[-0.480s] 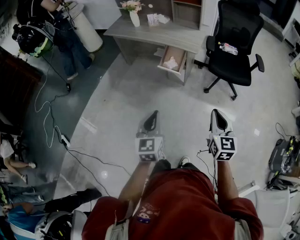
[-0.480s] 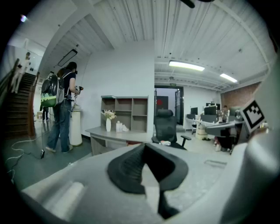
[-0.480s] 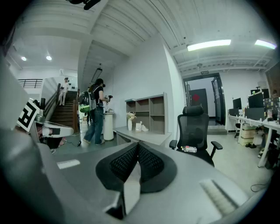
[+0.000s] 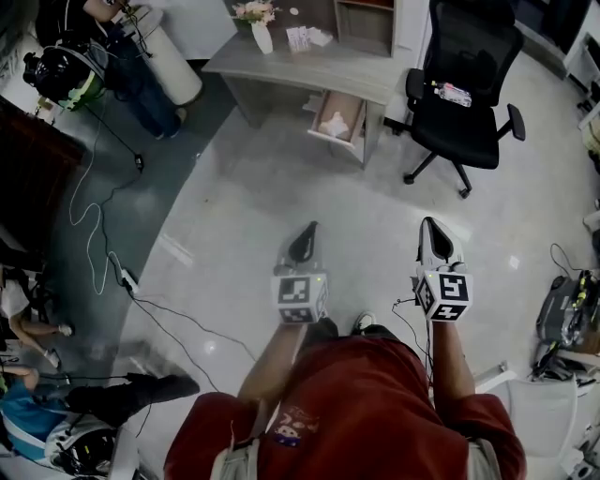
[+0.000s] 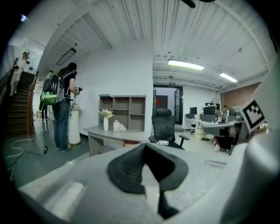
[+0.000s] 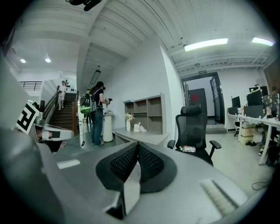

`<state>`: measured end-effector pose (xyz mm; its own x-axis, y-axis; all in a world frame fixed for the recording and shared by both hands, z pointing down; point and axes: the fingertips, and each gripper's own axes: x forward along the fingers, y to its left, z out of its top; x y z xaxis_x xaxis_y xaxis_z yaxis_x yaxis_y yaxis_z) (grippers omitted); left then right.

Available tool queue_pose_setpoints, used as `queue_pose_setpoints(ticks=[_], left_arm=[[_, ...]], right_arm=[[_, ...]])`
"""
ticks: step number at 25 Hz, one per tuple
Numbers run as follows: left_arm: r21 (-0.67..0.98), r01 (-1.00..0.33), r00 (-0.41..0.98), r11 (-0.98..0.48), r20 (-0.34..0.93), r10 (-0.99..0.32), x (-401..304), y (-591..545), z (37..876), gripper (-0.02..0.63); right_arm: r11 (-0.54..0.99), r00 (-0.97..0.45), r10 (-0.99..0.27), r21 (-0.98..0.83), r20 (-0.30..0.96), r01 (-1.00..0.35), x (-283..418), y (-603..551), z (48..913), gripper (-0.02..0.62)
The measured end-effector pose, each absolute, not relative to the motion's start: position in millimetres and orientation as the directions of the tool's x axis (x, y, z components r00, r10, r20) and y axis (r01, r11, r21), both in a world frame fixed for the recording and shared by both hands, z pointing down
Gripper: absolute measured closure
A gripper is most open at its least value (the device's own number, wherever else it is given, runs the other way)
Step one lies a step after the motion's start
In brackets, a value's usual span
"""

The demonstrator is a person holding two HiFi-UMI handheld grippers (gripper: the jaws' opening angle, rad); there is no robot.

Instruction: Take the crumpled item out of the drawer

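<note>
A grey desk [image 4: 309, 67] stands far ahead across the floor, its drawer [image 4: 340, 117] pulled open. A white crumpled item [image 4: 335, 123] lies inside the drawer. My left gripper [image 4: 306, 240] is held at waist height, shut with nothing between its pads. My right gripper [image 4: 435, 236] is level with it on the right, also shut and empty. Both point toward the desk from a few steps away. In the left gripper view the desk [image 5: 114, 133] shows small beyond the shut jaws; in the right gripper view the desk [image 6: 141, 137] is seen the same way.
A black office chair [image 4: 466, 103] with a small item on its seat stands right of the desk. A vase with flowers [image 4: 260, 26] and white objects sit on the desktop. A person [image 4: 131, 56] stands at the left near a white cylinder [image 4: 173, 58]. Cables [image 4: 112, 253] trail over the left floor.
The desk, drawer and chair have shifted slightly up and left in the head view. Both grippers keep their pose.
</note>
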<state>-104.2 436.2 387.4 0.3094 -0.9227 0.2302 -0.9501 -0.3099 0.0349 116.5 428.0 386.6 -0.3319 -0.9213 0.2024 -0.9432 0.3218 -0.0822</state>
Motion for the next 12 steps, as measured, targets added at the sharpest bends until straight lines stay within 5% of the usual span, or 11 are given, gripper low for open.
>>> queue_pose_setpoints(ticks=[12], left_arm=[[0.036,-0.957,0.287,-0.287,0.255,-0.924,-56,440,399,0.607]], right_arm=[[0.317,-0.333,-0.922,-0.110,0.199,-0.942,165,427,398,0.595]])
